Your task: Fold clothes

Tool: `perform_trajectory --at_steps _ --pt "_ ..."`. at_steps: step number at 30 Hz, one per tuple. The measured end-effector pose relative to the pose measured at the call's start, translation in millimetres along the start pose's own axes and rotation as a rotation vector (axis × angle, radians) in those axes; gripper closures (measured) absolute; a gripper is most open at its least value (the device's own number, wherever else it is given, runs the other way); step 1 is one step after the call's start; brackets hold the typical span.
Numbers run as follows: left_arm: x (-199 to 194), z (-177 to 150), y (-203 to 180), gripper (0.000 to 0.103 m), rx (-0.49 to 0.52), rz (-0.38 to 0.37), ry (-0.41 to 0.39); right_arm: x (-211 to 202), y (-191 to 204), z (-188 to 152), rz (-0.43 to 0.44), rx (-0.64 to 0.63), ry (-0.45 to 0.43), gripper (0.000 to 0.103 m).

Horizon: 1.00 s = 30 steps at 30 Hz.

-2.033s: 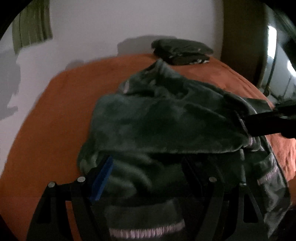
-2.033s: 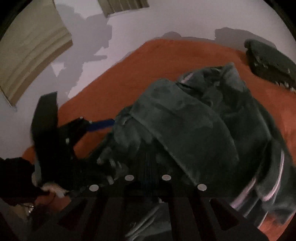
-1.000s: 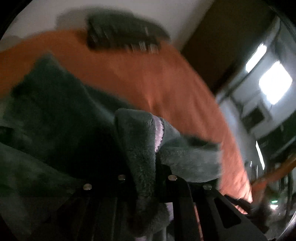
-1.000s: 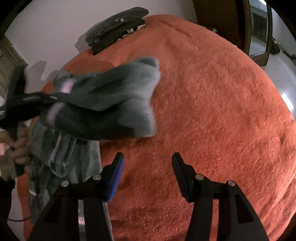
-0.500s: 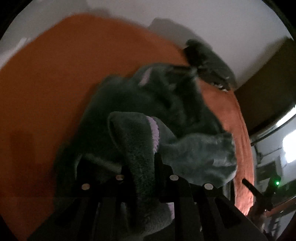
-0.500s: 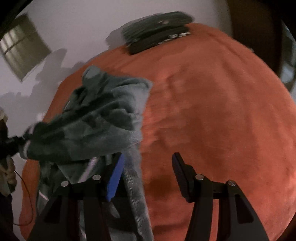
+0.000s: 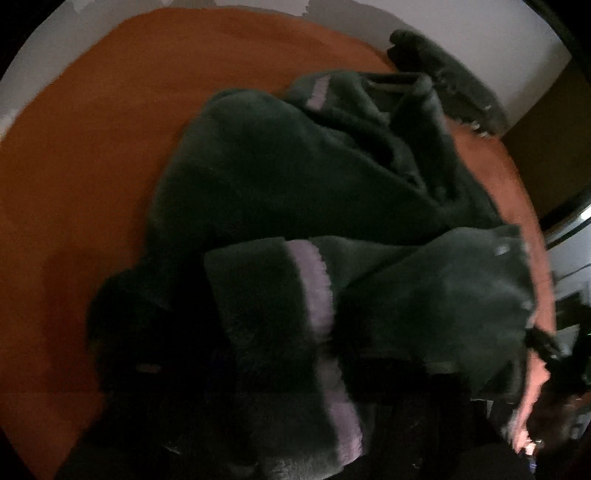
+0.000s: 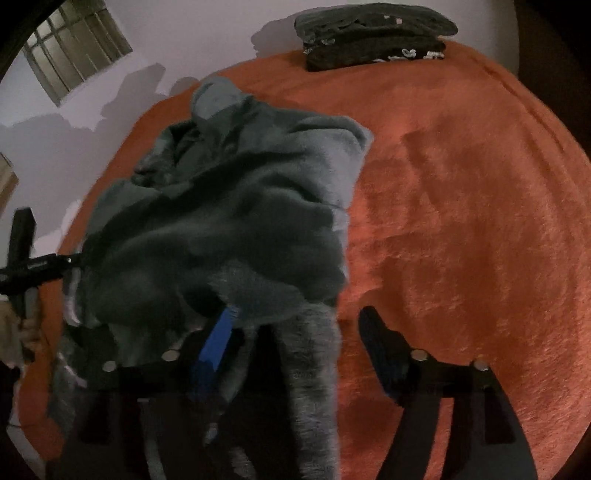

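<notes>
Two grippers are at work on one dark green fleece [image 8: 221,229] lying bunched on the orange bed [image 8: 461,192]. My left gripper [image 8: 70,260] is pinched tight on a fold with a lilac trim [image 7: 314,291], holding it over the heap. My right gripper [image 8: 299,332] has just been opening; its jaws now stand spread, a furry strip hangs between them, and the pads do not press it. To fold well, I judge I should lay the held flap flat, keep the trim edge straight, and take the near hem with the right before pulling it smooth. A folded pile [image 8: 373,35] waits at the far edge.
</notes>
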State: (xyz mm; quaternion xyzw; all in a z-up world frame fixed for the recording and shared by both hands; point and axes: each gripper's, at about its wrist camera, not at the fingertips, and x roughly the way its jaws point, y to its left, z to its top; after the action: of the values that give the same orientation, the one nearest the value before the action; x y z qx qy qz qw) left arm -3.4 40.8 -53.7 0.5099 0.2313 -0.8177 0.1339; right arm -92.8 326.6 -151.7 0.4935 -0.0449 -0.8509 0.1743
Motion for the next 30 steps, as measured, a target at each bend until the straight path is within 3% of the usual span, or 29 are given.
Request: perform_trajectory --at_steps 1,6,9,12,17,19,21,25,27,30 --pt "-4.4 2.2 -1.3 0.092 -0.010 0.004 -0.010 0.8 -0.3 2.2 -0.010 -0.004 -0.003 0.031" --pt "-93.4 38.4 -2.3 0.093 -0.054 -0.114 -0.257 -8.2 4.2 6.5 -0.077 -0.023 -0.059 0.031" --pt "-124.7 70.7 13.6 0.093 -0.075 -0.124 -0.351 -0.7 5.2 -0.3 -0.149 -0.054 -0.039 0.031" --pt "-119.1 94.7 26.2 0.092 -0.100 -0.162 -0.335 10.3 2.6 -6.3 -0.223 -0.065 -0.012 0.031" --pt "-102.8 77.0 33.2 0.092 -0.091 -0.200 -0.307 -9.8 -8.6 -1.9 -0.384 -0.027 -0.111 0.031" --pt "-85.0 67.5 31.1 0.092 -0.086 -0.227 -0.259 -7.3 -20.6 -1.5 -0.393 0.008 -0.073 0.031" --pt "-70.1 54.1 27.5 0.092 -0.075 -0.256 -0.218 -3.9 -27.3 2.5 -0.334 0.059 -0.028 0.032" --pt "-54.1 16.3 18.3 0.092 -0.023 -0.329 -0.155 -37.8 -17.9 12.6 -0.193 0.039 -0.110 0.032" --pt "-50.2 -15.2 7.5 0.092 0.056 -0.338 -0.131 -54.8 -9.3 20.3 -0.125 0.000 -0.159 0.032" --pt "-53.5 -50.2 6.9 0.092 0.123 -0.345 -0.124 -51.4 -7.9 57.1 -0.020 0.006 -0.160 0.032"
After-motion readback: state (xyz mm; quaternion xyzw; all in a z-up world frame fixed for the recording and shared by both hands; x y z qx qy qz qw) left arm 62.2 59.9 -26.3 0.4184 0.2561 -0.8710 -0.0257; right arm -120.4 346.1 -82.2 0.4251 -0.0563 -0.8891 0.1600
